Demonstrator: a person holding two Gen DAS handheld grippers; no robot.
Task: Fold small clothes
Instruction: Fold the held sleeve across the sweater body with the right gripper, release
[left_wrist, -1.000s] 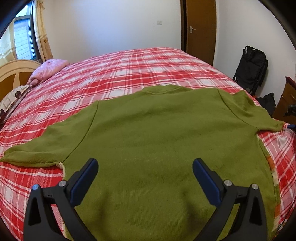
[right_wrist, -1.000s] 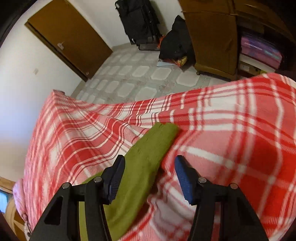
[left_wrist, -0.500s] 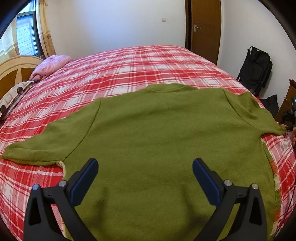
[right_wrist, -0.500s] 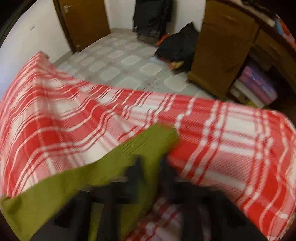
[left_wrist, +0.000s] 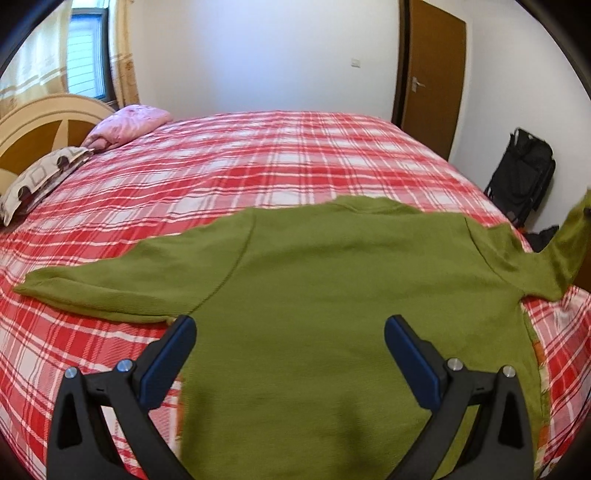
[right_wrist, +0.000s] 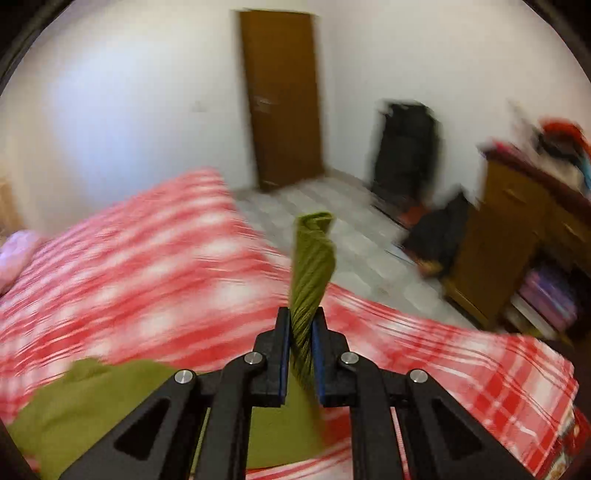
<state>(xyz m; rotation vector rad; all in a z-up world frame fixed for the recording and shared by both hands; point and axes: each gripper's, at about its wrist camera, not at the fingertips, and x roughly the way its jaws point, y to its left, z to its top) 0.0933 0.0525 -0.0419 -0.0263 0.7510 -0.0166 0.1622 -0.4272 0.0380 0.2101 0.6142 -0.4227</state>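
Note:
A green knitted sweater (left_wrist: 325, 295) lies spread flat on the red plaid bed (left_wrist: 258, 158), neck toward the far side. Its left sleeve (left_wrist: 110, 288) rests flat on the cover. My left gripper (left_wrist: 290, 332) hovers open over the sweater's lower body, with nothing between its fingers. My right gripper (right_wrist: 300, 321) is shut on the right sleeve (right_wrist: 312, 266), whose cuff sticks up beyond the pads. In the left wrist view that sleeve (left_wrist: 569, 247) rises off the bed at the right edge. The right view is blurred.
A pink pillow (left_wrist: 129, 123) and a patterned pillow (left_wrist: 40, 177) lie by the headboard (left_wrist: 33, 129) at the far left. A brown door (left_wrist: 432, 85), a black bag (left_wrist: 521, 177) and a wooden cabinet (right_wrist: 517, 236) stand off the bed's right side.
My right gripper shut on the right sleeve and lifted it off the bed, rolling as it rose. The left gripper shifted slightly and stayed open over the sweater.

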